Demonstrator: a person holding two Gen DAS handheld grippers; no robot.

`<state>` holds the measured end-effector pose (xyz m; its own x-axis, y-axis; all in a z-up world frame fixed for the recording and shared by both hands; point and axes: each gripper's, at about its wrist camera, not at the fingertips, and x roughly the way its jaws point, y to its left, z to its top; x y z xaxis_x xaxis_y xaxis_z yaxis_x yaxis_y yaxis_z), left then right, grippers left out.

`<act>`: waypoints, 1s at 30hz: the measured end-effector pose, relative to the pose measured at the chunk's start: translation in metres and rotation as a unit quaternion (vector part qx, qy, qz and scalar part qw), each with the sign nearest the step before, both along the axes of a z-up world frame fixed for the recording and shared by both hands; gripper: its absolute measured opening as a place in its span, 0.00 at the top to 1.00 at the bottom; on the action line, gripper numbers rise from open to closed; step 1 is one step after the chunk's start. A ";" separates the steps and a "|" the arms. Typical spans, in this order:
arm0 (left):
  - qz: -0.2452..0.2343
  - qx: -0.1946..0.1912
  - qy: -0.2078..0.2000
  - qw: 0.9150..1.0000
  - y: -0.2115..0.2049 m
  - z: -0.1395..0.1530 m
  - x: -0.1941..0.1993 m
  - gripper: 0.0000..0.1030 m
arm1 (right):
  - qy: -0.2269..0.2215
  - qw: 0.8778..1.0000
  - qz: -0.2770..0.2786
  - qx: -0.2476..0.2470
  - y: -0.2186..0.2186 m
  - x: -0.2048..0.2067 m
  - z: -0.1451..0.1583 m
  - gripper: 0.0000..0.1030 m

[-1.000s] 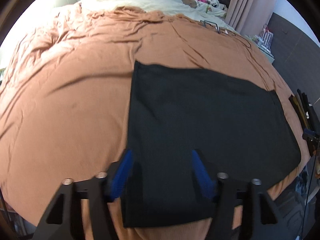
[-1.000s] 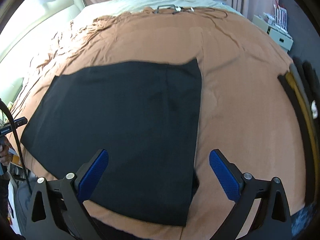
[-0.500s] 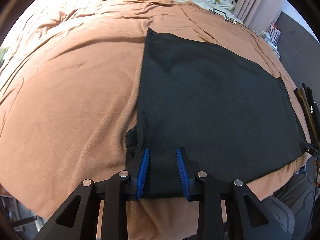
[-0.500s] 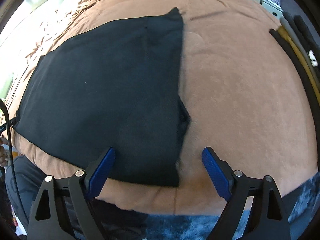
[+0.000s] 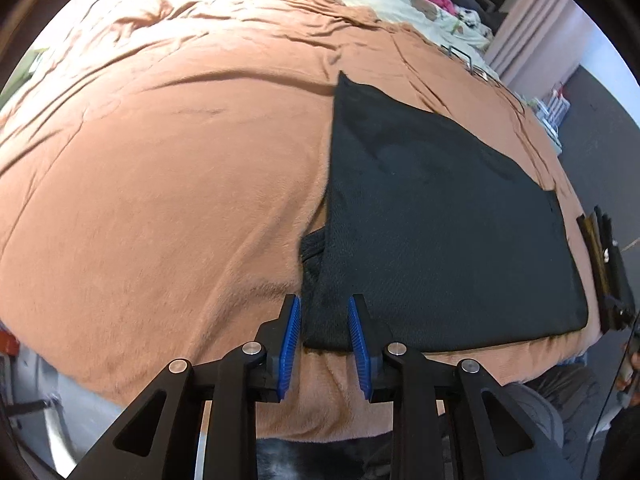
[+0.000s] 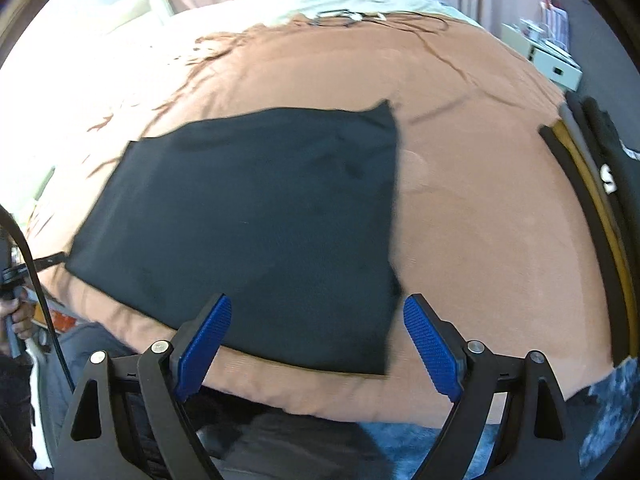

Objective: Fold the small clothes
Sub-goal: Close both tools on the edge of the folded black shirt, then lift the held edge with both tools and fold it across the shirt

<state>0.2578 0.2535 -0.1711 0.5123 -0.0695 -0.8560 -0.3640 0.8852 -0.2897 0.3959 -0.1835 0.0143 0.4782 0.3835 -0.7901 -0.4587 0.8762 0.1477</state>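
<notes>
A black garment [image 5: 440, 220] lies flat on the brown blanket [image 5: 160, 180] of a bed. My left gripper [image 5: 324, 320] sits low at the garment's near left corner. Its jaws are closing, with the bunched corner between the blue pads [image 5: 291, 332] and a sliver of gap still showing. A fold of cloth pokes out along the left edge. In the right wrist view the same garment [image 6: 260, 208] spreads ahead. My right gripper [image 6: 316, 312] hovers over its near right corner. Those jaws are wide and closing, with the corner below them and no pad touching it.
A stack of folded dark clothes [image 6: 592, 184] lies along the bed's right edge, also visible as the stack [image 5: 608, 264]. A hand [image 6: 16, 312] and cable show at far left. Pillows, toys and a metal hanger [image 5: 460, 54] are at the far end. A white cabinet [image 6: 556, 64] stands beyond.
The left jaws narrowed around the garment's near left corner and its edge bunched up. The right gripper dipped close to the garment, then drew back, its jaws narrowing slightly.
</notes>
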 end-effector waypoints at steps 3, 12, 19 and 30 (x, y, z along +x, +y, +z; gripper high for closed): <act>0.011 -0.029 0.001 1.000 0.003 -0.003 -0.006 0.74 | -0.005 1.000 0.007 0.015 0.009 -0.007 0.006 0.29; 0.027 -0.082 0.008 0.996 0.009 -0.009 -0.011 0.74 | -0.009 0.998 0.035 0.053 0.034 -0.021 0.009 0.35; 0.050 -0.128 0.008 0.990 0.017 -0.023 -0.025 0.73 | 0.014 0.997 0.053 0.055 0.067 -0.012 -0.022 0.36; 0.063 -0.175 -0.021 0.982 0.027 -0.033 -0.013 0.74 | 0.054 0.993 0.082 0.060 0.132 0.011 -0.056 0.71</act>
